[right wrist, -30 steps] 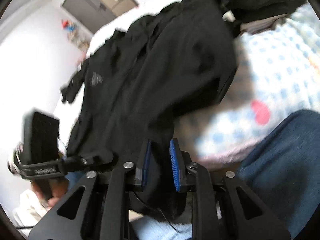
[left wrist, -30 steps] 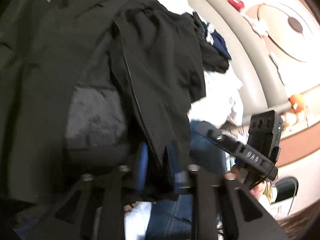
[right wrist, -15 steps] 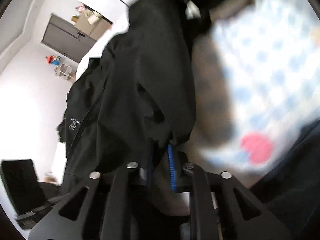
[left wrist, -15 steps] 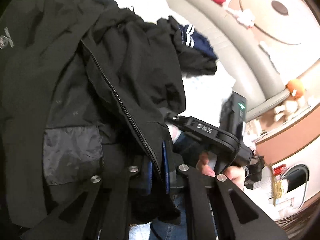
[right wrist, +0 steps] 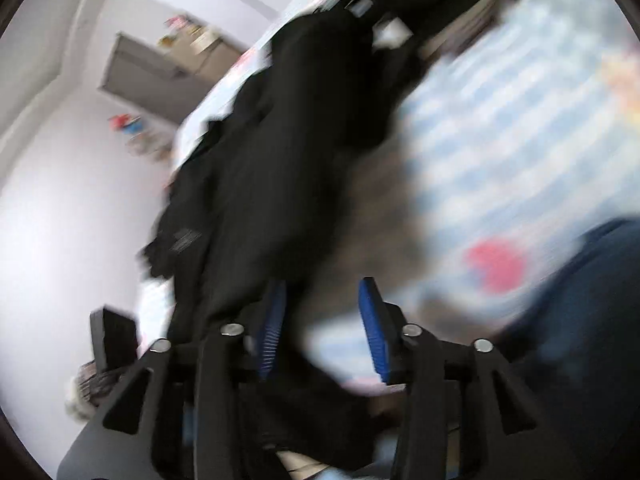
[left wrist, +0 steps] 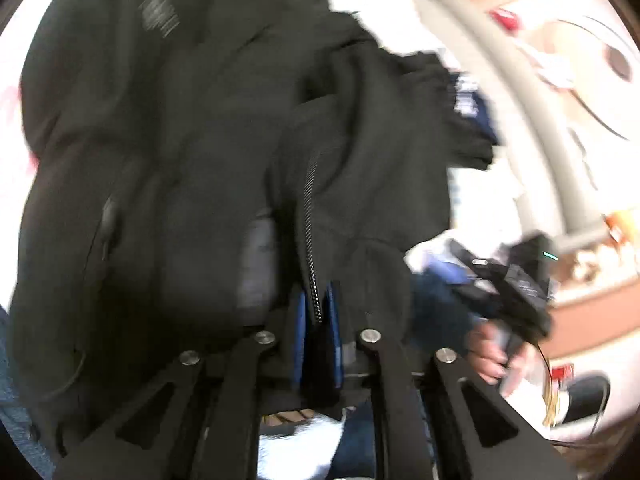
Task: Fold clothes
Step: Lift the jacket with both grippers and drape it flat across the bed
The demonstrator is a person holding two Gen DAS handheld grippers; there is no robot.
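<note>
A big black jacket (left wrist: 192, 152) is spread over the checked bed sheet (right wrist: 520, 120). It looks soft, floppy and a bit heavy, so it is best held at the zip edge (left wrist: 310, 248). That edge is pinched by the left gripper (left wrist: 318, 320), whose jaws have just opened a little. The right gripper (right wrist: 322, 328) has just been spread wide, and the cloth is not squeezed.

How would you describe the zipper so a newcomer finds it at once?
Start with the big black jacket filling the left wrist view. Follow its open front edge down to the left gripper: the zipper is the toothed line ending between the blue pads, the only ridged strip on smooth cloth.
</note>
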